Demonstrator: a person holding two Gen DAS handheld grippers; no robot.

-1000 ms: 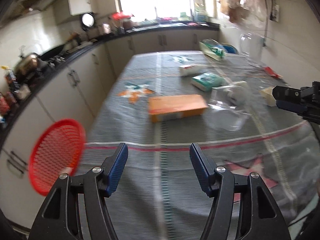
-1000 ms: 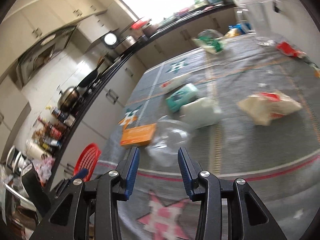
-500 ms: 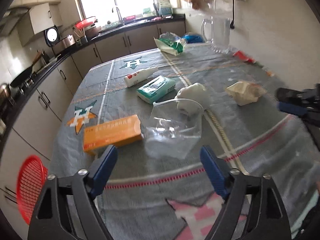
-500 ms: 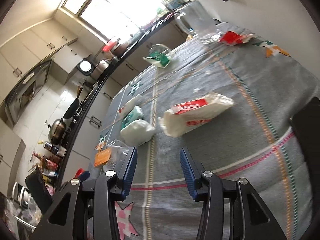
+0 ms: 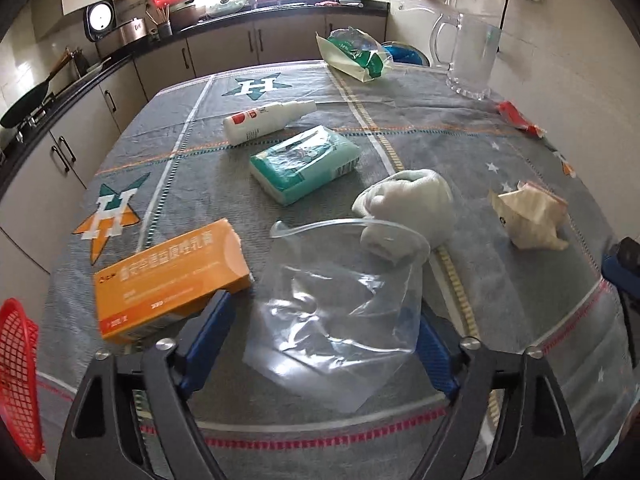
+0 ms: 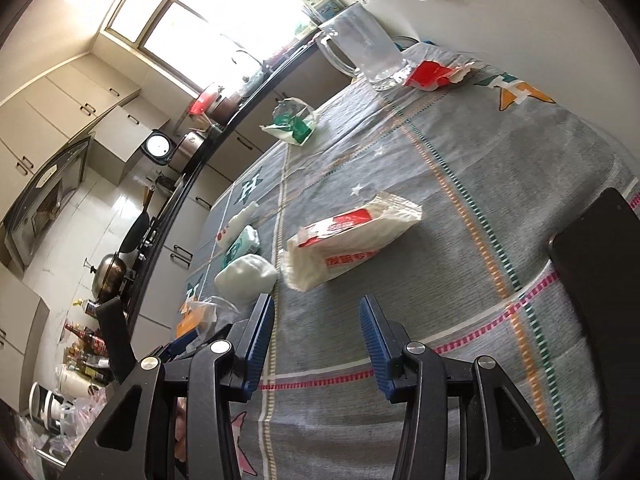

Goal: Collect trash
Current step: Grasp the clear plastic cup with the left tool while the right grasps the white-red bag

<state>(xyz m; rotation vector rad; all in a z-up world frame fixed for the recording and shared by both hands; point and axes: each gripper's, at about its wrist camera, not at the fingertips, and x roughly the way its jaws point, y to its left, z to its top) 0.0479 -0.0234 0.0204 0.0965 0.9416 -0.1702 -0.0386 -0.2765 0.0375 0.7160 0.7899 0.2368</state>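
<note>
A clear plastic bag (image 5: 340,320) lies on the grey tablecloth (image 5: 500,160), between the fingers of my left gripper (image 5: 320,344). The jaws are closing, but the pads stand clear of the bag. An orange box (image 5: 168,276) lies just left of it and a white crumpled wad (image 5: 408,208) behind it. My right gripper (image 6: 316,344) is open and empty, low over the cloth. A white-and-red wrapper (image 6: 352,240) lies just ahead of it; in the left wrist view it is the crumpled wrapper (image 5: 528,216).
Further back lie a teal tissue pack (image 5: 304,164), a white bottle (image 5: 268,118), a green-and-white bag (image 5: 352,54), a glass jug (image 5: 472,56) and a red wrapper (image 5: 516,116). A red basket (image 5: 18,376) hangs off the table's left edge. A dark panel (image 6: 600,280) stands at my right.
The left gripper moved forward over the table, so the clear bag now lies between its fingers. The right gripper swung from the bag toward the white-and-red wrapper.
</note>
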